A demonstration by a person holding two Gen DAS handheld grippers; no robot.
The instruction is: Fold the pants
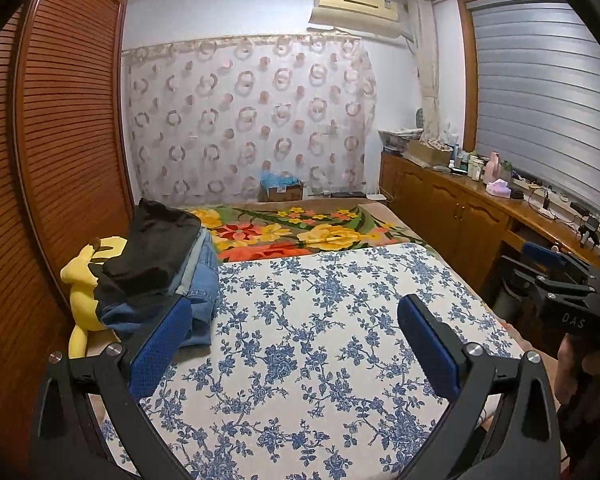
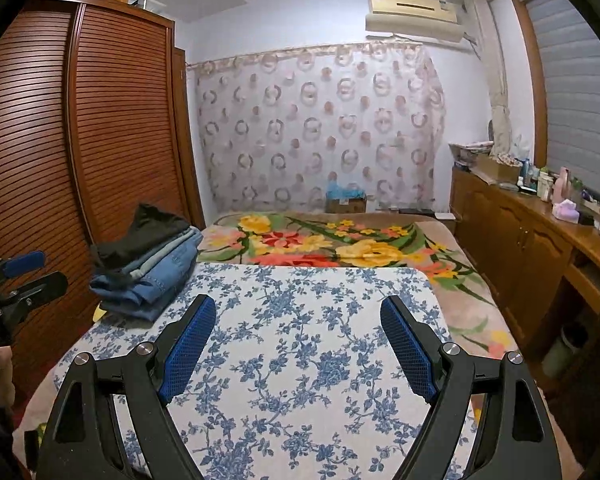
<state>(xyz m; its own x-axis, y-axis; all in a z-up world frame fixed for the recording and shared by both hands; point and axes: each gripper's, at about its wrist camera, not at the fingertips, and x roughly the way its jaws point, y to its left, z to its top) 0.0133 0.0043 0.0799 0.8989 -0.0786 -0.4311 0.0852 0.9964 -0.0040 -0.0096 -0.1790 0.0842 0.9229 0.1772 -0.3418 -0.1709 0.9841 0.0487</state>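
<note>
A stack of folded pants (image 1: 168, 264) (image 2: 148, 268), black on top of blue jeans, lies at the left edge of the blue-flowered white sheet (image 1: 320, 340) (image 2: 300, 360). My left gripper (image 1: 296, 308) hovers open above the sheet with nothing between its blue pads; its left finger (image 1: 160, 352) is just right of the stack. My right gripper (image 2: 296, 312) is also open and holds nothing, over the middle of the sheet. Each gripper shows at the edge of the other's view, the right one (image 1: 556, 276) and the left one (image 2: 20, 276).
A slatted wooden wardrobe (image 1: 60, 140) (image 2: 80, 140) stands along the left. A yellow plush toy (image 1: 84, 292) lies beside the stack. A bright flowered blanket (image 1: 300, 232) (image 2: 332, 248) covers the far bed. A wooden cabinet (image 1: 460, 208) (image 2: 540, 240) with bottles lines the right.
</note>
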